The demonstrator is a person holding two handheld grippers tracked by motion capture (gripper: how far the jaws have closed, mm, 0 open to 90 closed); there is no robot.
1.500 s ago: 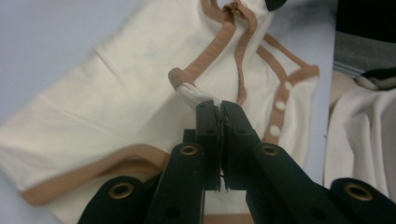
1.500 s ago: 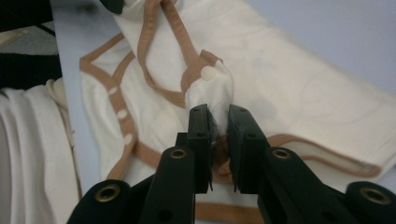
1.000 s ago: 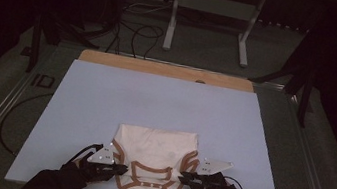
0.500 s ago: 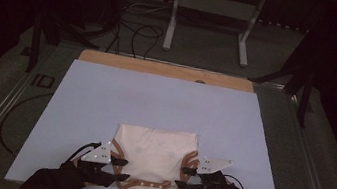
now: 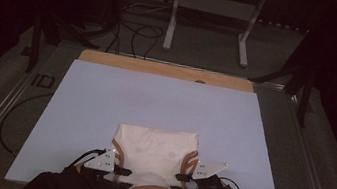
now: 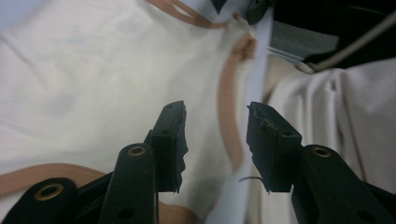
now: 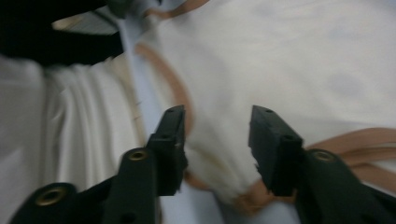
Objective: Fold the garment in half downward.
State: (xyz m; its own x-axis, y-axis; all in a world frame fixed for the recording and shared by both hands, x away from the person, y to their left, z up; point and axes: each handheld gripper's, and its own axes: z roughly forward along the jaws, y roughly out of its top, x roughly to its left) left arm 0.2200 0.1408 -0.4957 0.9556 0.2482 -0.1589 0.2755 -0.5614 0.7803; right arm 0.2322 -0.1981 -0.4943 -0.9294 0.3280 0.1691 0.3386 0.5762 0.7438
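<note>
Room dim, surround nearly black; only the tabletop [image 5: 155,102] is lit from overhead. Both gripper views soft, cloth [image 6: 93,70] beyond the jaws smeared, worst ahead of the right jaws.

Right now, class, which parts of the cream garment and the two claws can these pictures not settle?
- Garment, near hem: in the high view it runs off the bottom edge between the person's dark sleeves.
- Tan trim: blurred in the left gripper view; stitching unreadable.
- Left claw: too small in the high view to tell whether it touches cloth.
- Right claw: motion blur in the right gripper view hides any contact with the cloth.
</note>
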